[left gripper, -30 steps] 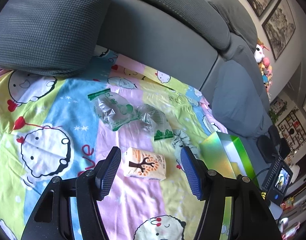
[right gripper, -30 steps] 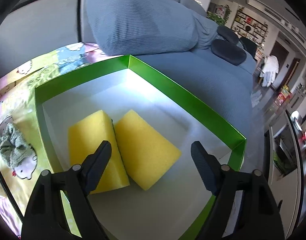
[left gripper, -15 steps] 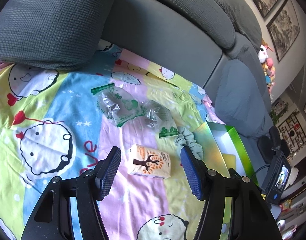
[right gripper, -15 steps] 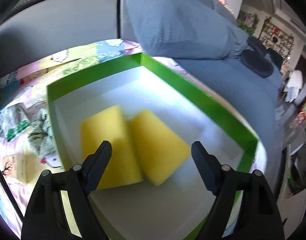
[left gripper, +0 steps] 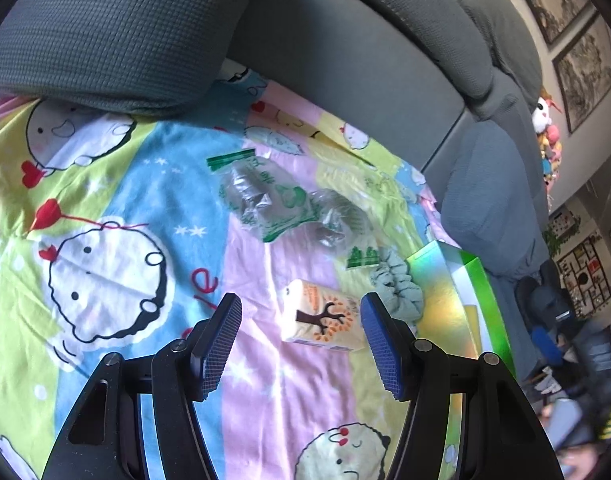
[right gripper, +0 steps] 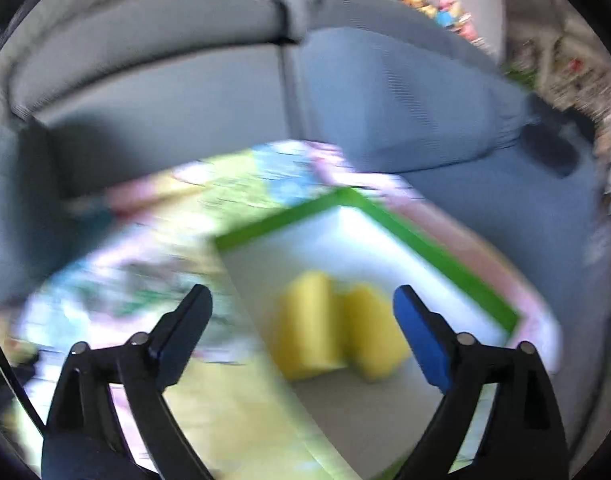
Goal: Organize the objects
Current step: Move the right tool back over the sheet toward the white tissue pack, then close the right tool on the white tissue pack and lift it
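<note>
- Blue-padded and spread wide, the left claw hovers over a cartoon-print blanket laid across a grey sofa, with nothing between its jaws.
- Just ahead of it, nearer its right finger, lies a small tissue pack with a brown tree and orange leaves printed on the wrapper — flat on a pink stripe, not touched by either finger.
- Beyond the pack's right end sits a grey-green scrunchie, close beside the shiny outer wall of a green box that lies to the right of the claw.
- Farther ahead of the left claw, two crumpled clear plastic bags with green print lie side by side on the blanket; whether they overlap is hard to tell.
- A dark grey cushion rests on the blanket's far left edge, well ahead of the claw.
- In the right wrist view — heavily blurred — the right claw is also wide apart and holds nothing.
- It hangs above the green box's near left part; the box has a green rim and a white floor.
- Two yellow sponges sit side by side on that floor, straight ahead between the claw's fingers and below them, apparently touching each other.
- Blanket shows to the left of the claw, too smeared to pick out single items.
</note>
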`<act>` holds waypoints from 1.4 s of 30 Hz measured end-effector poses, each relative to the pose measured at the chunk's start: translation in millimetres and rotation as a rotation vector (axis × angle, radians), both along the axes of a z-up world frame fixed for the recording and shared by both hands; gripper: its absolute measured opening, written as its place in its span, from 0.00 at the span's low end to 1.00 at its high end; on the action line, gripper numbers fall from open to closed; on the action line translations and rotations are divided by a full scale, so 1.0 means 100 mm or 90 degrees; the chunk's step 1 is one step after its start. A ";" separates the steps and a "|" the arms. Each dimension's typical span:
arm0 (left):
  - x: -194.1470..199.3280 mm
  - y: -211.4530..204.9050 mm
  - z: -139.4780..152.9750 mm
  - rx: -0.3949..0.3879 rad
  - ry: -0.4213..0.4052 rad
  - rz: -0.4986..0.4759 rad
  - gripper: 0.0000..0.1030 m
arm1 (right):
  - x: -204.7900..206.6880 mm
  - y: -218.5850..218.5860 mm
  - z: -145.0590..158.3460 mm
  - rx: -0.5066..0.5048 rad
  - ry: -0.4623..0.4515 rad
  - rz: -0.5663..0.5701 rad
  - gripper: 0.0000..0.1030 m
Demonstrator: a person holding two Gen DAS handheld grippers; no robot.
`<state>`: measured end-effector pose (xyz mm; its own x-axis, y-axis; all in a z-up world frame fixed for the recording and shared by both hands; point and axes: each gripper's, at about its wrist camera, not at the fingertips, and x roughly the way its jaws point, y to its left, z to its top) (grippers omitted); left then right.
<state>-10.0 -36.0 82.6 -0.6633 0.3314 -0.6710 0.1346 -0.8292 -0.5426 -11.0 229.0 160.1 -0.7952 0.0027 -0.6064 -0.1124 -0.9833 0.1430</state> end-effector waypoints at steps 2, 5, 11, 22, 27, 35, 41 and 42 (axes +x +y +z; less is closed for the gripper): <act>-0.01 -0.03 -0.04 -0.009 -0.021 0.008 0.62 | -0.14 -0.24 0.05 -0.090 -0.021 0.094 0.95; -0.02 -0.10 -0.11 -0.017 -0.044 0.027 0.63 | -0.43 -0.64 0.00 -0.182 -0.076 0.223 0.95; -0.04 -0.19 -0.25 -0.007 -0.073 0.040 0.68 | -0.82 -1.12 -0.57 -0.221 -0.170 0.264 0.91; -0.07 -0.19 -0.40 0.068 -0.094 0.034 0.68 | -0.97 -1.10 -1.01 -0.266 -0.276 0.266 0.81; -0.09 -0.15 -0.44 0.074 -0.102 0.027 0.68 | -1.06 -1.16 -1.05 -0.252 -0.291 0.285 0.70; -0.15 -0.05 -0.43 0.104 -0.081 -0.002 0.68 | -1.01 -0.92 -0.97 -0.207 -0.270 0.239 0.66; -0.25 0.19 -0.45 0.080 -0.071 -0.039 0.68 | -1.10 -0.78 -1.13 -0.236 -0.306 0.222 0.66; -0.27 0.23 -0.47 0.079 -0.075 -0.049 0.68 | -1.11 -0.78 -1.16 -0.247 -0.310 0.224 0.65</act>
<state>-36.8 -13.3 35.6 -0.5527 0.4634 -0.6927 0.1420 -0.7666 -0.6262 -122.1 150.8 44.4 -0.3479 -0.4918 -0.7982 0.0623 -0.8616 0.5037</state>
